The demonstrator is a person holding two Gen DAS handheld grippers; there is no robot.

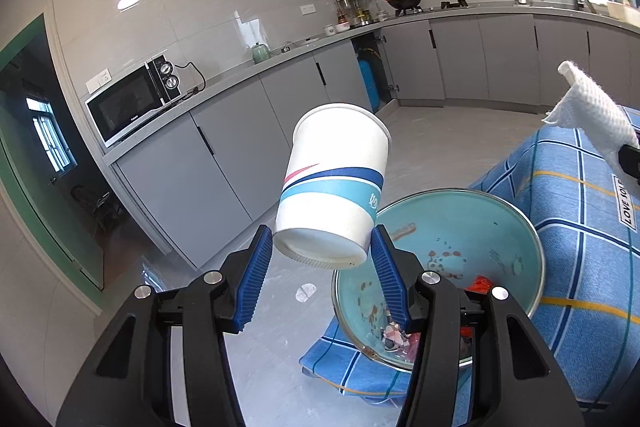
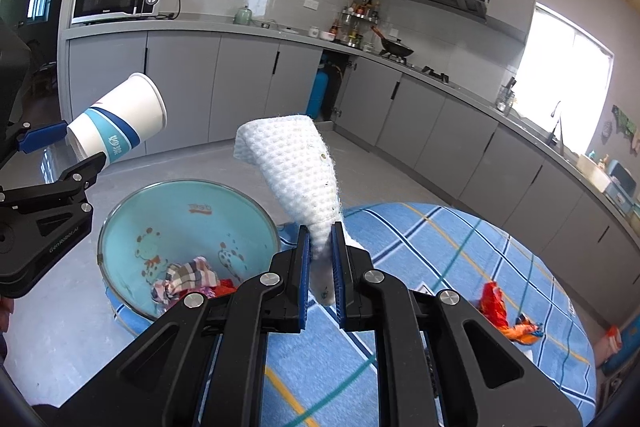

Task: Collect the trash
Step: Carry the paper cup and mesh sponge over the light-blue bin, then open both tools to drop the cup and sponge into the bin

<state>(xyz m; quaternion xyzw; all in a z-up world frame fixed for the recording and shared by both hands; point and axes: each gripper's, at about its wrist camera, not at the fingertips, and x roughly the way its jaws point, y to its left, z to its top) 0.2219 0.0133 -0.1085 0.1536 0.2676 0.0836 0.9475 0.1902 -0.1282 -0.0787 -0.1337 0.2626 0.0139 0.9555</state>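
The left tool [image 1: 322, 259] pinches only the cup's [image 1: 334, 183] base above the bin [image 2: 120, 211] at the tabletop's [image 2: 460, 267] edge, so it may slip, while the right tool [image 2: 320, 255] clamps a tissue [image 2: 296, 171].

Tilted paper cup [image 1: 334, 183], white waffle cloth [image 2: 298, 171], both aloft

Both wrist views close above the teal basin [image 1: 516, 223], facing kitchen cabinets [image 2: 248, 83]

White paper towel [image 2: 298, 171] between hand-held gripper [image 2: 320, 267] pads.
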